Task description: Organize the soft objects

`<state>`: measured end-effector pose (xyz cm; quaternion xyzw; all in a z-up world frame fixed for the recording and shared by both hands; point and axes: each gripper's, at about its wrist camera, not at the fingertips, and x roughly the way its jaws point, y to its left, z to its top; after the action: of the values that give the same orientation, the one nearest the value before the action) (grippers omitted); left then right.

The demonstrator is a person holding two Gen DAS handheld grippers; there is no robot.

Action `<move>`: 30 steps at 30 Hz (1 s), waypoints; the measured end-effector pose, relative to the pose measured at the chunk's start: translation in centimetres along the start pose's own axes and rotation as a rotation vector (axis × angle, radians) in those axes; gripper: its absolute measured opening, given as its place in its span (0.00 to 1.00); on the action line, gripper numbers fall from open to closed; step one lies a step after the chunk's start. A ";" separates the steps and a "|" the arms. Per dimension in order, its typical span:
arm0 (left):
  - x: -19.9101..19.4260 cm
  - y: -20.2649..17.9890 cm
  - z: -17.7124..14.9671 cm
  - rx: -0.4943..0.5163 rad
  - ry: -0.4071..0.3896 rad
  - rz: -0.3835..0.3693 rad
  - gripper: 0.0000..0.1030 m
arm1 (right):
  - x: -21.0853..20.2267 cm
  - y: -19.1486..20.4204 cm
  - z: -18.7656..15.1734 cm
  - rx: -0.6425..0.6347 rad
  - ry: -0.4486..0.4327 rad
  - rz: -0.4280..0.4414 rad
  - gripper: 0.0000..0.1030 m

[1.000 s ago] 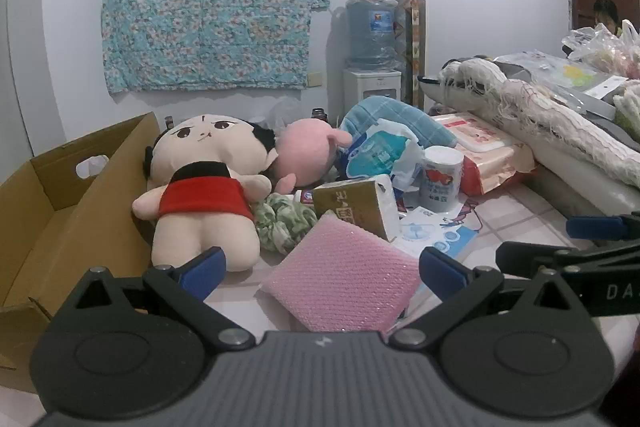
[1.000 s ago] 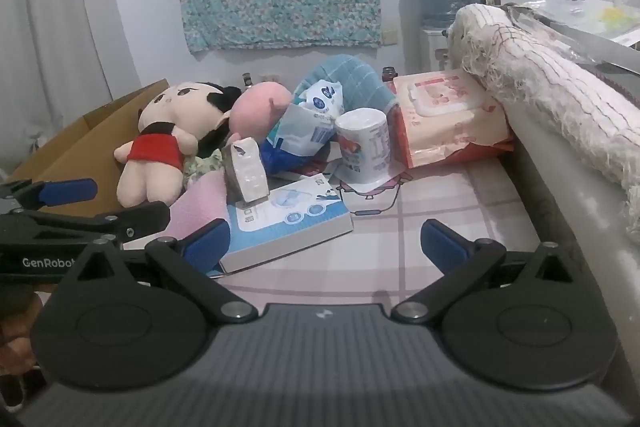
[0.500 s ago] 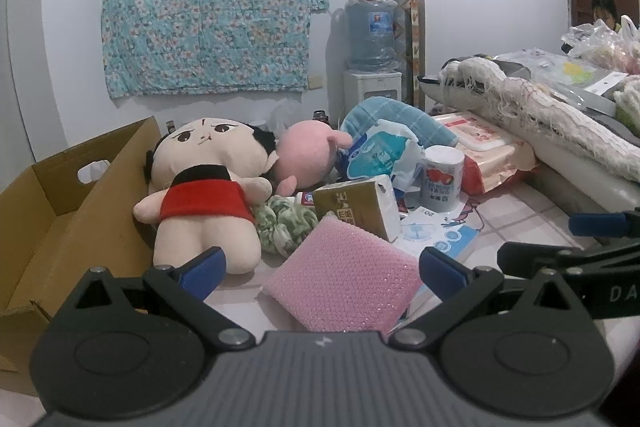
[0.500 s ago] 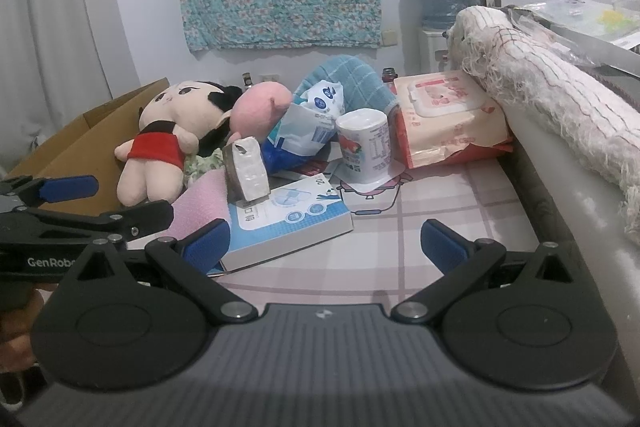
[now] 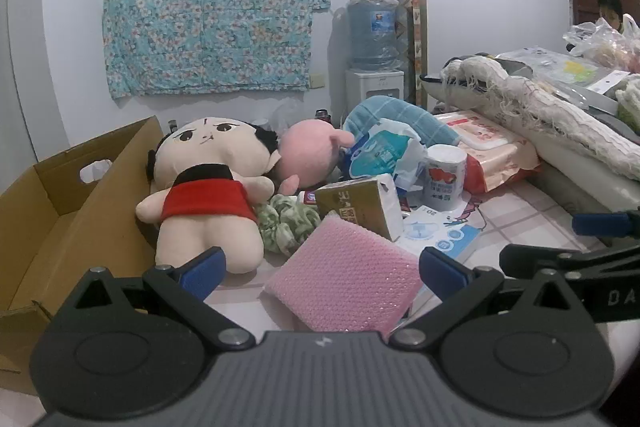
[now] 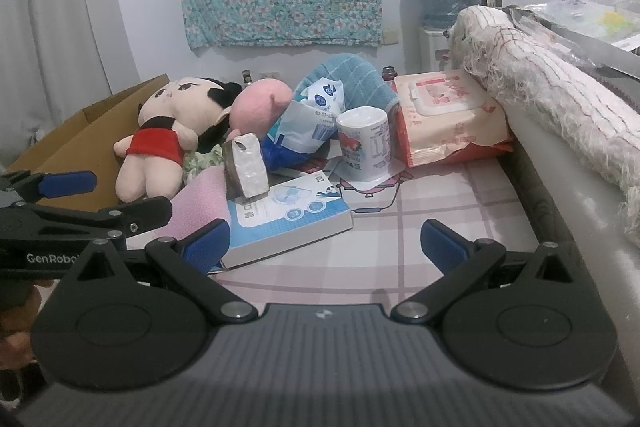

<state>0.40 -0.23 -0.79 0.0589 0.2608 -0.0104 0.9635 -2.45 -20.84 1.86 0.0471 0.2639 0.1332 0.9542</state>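
Note:
A plush doll in a red top [image 5: 208, 187] [image 6: 160, 139] leans against a cardboard box [image 5: 60, 211] [image 6: 80, 135]. A pink plush [image 5: 308, 155] [image 6: 260, 103] lies behind it, and a blue towel [image 5: 396, 115] [image 6: 352, 75] further back. A pink sponge pad [image 5: 344, 283] [image 6: 200, 195] lies just ahead of my left gripper [image 5: 322, 269], which is open and empty. A green fabric scrunchie [image 5: 286, 223] sits between doll and pad. My right gripper [image 6: 325, 243] is open over the checked cloth, holding nothing.
A tissue pack [image 5: 364, 203] [image 6: 246, 171], a white can [image 6: 364, 143], a blue-white box [image 6: 288, 219] and a wet-wipes pack [image 6: 444, 115] crowd the middle. A rolled fringed cloth [image 6: 552, 95] lies on a raised ledge at right. A person sits by the far door.
Both views drift only slightly. No object has moved, and both grippers stay open.

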 end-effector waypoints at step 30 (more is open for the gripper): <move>0.0 -0.2 -0.1 0.007 0.004 0.004 1.00 | 0.1 0.0 0.0 -0.016 0.001 -0.043 0.99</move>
<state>0.37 -0.38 -0.92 0.0631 0.2627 -0.0094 0.9628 -2.41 -20.86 1.81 0.0336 0.2642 0.1148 0.9570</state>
